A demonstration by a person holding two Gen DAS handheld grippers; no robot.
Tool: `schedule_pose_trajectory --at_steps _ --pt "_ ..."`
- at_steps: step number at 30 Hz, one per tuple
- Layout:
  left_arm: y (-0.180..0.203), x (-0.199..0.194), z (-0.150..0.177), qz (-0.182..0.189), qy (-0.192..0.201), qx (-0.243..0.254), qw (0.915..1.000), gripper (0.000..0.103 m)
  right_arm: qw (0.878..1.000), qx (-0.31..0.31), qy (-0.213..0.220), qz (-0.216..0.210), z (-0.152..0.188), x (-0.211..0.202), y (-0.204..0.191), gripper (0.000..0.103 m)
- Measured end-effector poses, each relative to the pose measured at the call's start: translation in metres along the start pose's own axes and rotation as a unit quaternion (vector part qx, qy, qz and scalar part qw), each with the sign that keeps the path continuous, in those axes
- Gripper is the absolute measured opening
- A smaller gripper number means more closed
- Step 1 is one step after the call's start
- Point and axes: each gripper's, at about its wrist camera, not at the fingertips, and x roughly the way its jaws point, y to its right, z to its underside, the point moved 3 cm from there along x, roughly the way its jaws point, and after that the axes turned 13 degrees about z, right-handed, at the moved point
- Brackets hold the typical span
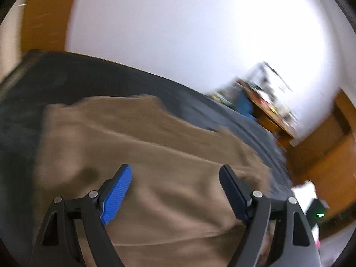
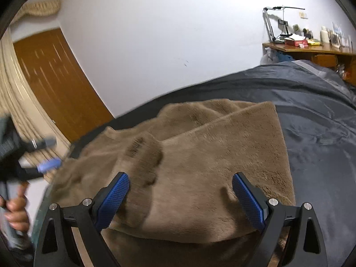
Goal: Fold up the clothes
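Note:
A brown fleece garment (image 1: 155,155) lies partly folded on a dark blue-grey bedspread (image 1: 66,82); the left wrist view is blurred. My left gripper (image 1: 175,171) hangs open over the garment with nothing between its blue pads. In the right wrist view the brown fleece garment (image 2: 211,155) has one layer folded over another, with a dark label patch near its middle. My right gripper (image 2: 180,176) is open just above its near part and grips nothing. The left gripper (image 2: 50,153) appears blurred at the left edge, open, held by a hand (image 2: 15,211) beside the garment's left edge.
The bedspread (image 2: 322,122) stretches away to the right. Behind it stands a wooden desk (image 2: 311,49) with a lamp arm and small items. A wooden door (image 2: 55,77) and a beige curtain (image 2: 13,84) are at the left. A boxy device with a green light (image 1: 318,213) sits at the right edge.

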Motion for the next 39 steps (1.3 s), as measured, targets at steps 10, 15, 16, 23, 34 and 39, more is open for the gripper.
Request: schedule_pose_trajectory --at_steps 10,15,16,23,34,39 --pt "-0.082 0.001 0.026 0.009 -0.011 -0.076 0.997 0.084 0.997 -0.044 0.026 -0.063 0.0 -0.008 -0.028 0.096" --pt "-0.08 0.002 0.029 -0.006 -0.016 -0.058 0.9981 0.084 0.986 -0.129 -0.022 0.103 0.015 0.022 -0.046 0.096" --pt "-0.08 0.001 0.03 -0.004 -0.015 -0.062 0.9979 0.084 0.984 -0.124 -0.034 0.126 0.016 0.028 -0.042 0.096" --pt "-0.097 -0.019 0.025 -0.003 0.015 -0.09 0.9959 0.084 0.983 -0.08 -0.05 0.16 0.015 0.03 -0.017 0.096" --pt "-0.105 -0.013 0.023 0.015 0.026 -0.1 0.9945 0.084 0.994 -0.101 -0.044 0.022 -0.02 0.023 -0.038 0.096" --pt "-0.108 -0.011 0.023 0.02 0.025 -0.105 0.994 0.084 0.985 -0.131 -0.1 0.045 -0.024 0.068 -0.035 0.087"
